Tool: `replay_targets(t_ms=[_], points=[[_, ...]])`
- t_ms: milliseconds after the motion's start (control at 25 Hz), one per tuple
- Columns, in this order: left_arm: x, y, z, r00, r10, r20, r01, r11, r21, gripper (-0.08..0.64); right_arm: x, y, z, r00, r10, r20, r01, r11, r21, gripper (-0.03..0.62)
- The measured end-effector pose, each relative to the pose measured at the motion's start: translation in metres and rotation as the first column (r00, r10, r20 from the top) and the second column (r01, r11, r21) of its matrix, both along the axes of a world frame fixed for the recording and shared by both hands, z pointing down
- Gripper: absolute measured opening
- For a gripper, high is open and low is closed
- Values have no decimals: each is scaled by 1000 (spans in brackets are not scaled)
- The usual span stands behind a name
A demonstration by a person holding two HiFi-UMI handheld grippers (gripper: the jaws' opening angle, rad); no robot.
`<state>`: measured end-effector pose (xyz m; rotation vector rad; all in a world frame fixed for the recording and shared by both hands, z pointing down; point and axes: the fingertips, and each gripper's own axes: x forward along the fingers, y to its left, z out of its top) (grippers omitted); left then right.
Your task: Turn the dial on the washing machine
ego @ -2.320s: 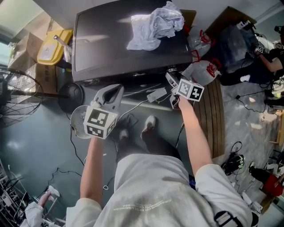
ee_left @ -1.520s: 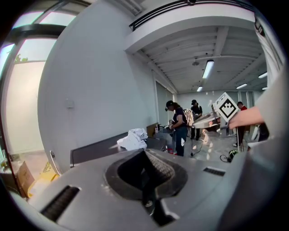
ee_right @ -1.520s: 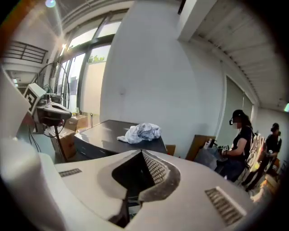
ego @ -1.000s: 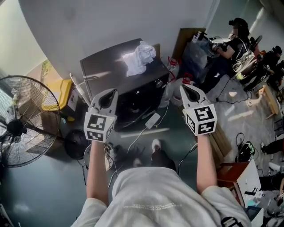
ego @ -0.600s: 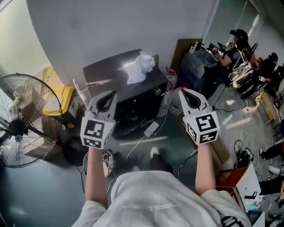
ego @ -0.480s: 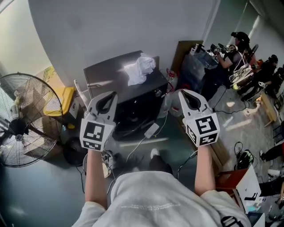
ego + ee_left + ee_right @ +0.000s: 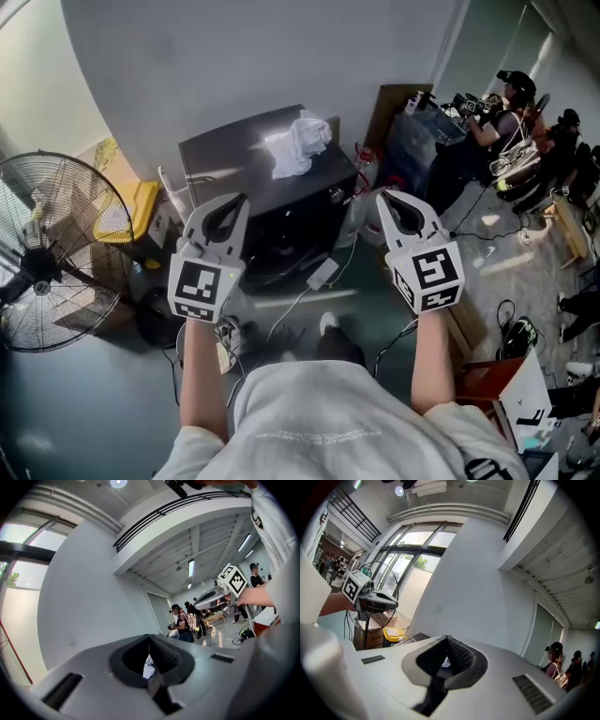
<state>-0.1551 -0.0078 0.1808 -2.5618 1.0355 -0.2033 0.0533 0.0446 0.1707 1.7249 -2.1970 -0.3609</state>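
- The left claw (image 7: 236, 200) is shut, its jaws meeting with nothing between them. It is held up in the air, well short of the washing machine (image 7: 246, 157).
- The right claw (image 7: 383, 196) is also fully closed and empty. It is raised level with the left one, on the other side of the machine.
- The washing machine is a dark box standing on the floor (image 7: 84, 394) against the grey wall, straight ahead of the person.
- Its dial (image 7: 334, 195) is a small knob at the upper right corner of the front. It is near the right claw's tip, but neither claw touches it.
- The machine's top is closed, and a crumpled white cloth (image 7: 298, 142) lies on it towards the back.
- To the left of the machine a yellow container (image 7: 132, 209) rests on a cardboard box (image 7: 105, 156). What either holds cannot be seen.
- A standing fan (image 7: 45, 253) is further left.
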Motion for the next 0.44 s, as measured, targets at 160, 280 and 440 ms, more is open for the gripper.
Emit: replay_targets(t_ms=[160,280,440], points=[[1,-1,5,1000,-4,3,4,1000,-8,17,2,-2,7,1000,-5,2,5,1000,-12,15],[1,-2,8,1000,-7,7,7,1000,-13,17,2,-4,11,1000,-11,6,11,1000,-19,15],[0,-6,11,1000,-11,8,11,1000,-18,17,2,-8,16,1000,-15,4,16,1000,-25,15]])
